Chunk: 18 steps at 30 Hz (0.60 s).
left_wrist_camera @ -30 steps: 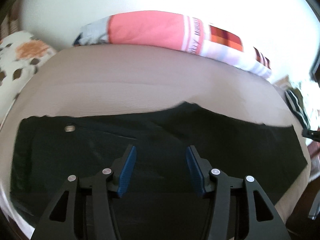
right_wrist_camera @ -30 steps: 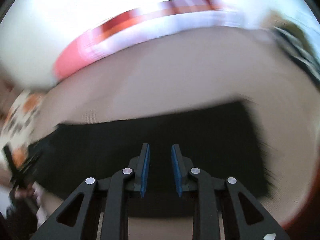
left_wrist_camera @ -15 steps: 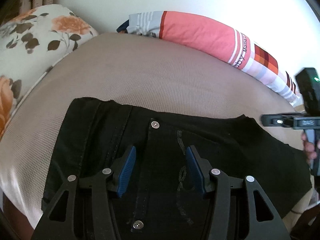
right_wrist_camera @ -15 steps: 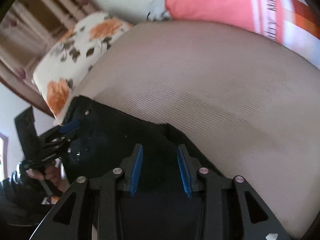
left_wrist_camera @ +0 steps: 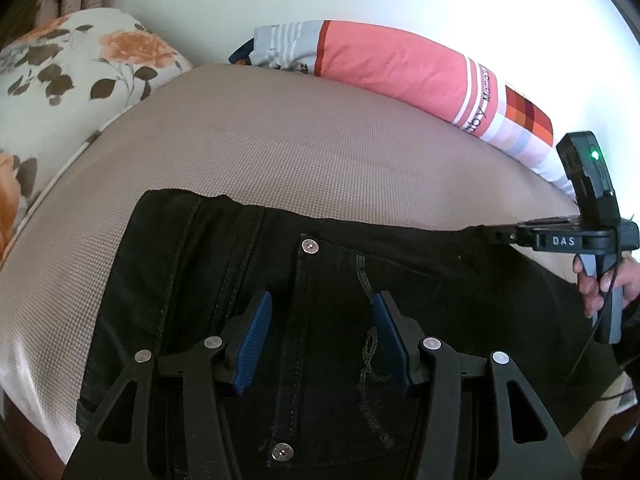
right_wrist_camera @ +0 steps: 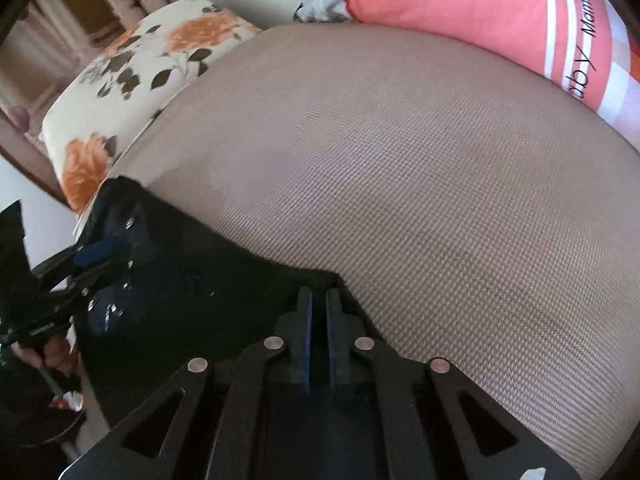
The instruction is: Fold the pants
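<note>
Looks like you're mid-fold: your right tool (right_wrist_camera: 319, 312) is pinched on the pants (left_wrist_camera: 440, 300) edge, your left tool (left_wrist_camera: 320, 336) hangs open over the pocket, folds still to go.

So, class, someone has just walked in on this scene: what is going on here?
A person holding a gripper in each hand is folding black pants laid flat on a beige bed. The right gripper is closed on an edge of the fabric, seemingly a far corner. The left gripper is open above the back pocket area, holding nothing. A floral pillow and a pink bolster lie at the far side.
</note>
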Each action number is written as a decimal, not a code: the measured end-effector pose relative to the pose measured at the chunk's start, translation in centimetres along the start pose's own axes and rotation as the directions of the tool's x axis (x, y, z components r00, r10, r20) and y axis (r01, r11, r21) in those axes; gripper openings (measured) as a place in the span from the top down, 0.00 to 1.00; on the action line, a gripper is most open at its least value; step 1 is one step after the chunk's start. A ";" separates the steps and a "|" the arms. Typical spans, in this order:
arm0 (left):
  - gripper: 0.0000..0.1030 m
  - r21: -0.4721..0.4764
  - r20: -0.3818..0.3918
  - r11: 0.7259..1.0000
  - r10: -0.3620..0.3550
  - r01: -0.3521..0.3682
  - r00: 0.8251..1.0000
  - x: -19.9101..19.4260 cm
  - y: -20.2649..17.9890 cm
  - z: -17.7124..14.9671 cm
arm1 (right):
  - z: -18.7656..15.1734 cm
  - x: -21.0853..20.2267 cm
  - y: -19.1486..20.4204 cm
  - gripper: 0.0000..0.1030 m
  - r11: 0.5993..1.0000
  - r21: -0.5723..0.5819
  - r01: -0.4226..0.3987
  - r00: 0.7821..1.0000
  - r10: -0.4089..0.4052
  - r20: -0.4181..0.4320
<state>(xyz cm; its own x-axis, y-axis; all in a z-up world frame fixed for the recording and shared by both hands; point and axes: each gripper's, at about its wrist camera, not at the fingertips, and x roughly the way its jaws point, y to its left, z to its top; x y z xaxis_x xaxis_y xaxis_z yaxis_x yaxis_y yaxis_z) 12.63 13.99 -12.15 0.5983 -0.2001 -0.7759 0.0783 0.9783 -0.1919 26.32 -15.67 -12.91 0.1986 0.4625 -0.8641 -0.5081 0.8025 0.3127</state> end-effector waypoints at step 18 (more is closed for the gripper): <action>0.47 0.259 -0.045 0.943 -0.203 0.208 0.978 1.5 -13.0 3.2 | -10.5 -10.3 -3.4 0.75 0.941 0.298 0.163 0.976 -0.197 0.088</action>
<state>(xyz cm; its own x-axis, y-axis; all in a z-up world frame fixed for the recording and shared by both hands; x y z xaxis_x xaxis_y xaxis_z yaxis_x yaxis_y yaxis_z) 15.02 1.19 -8.93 0.5333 -0.3972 -0.7469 0.4050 0.8950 -0.1868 17.18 -27.11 -9.16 0.3678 0.3265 -0.8707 -0.1961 0.9425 0.2706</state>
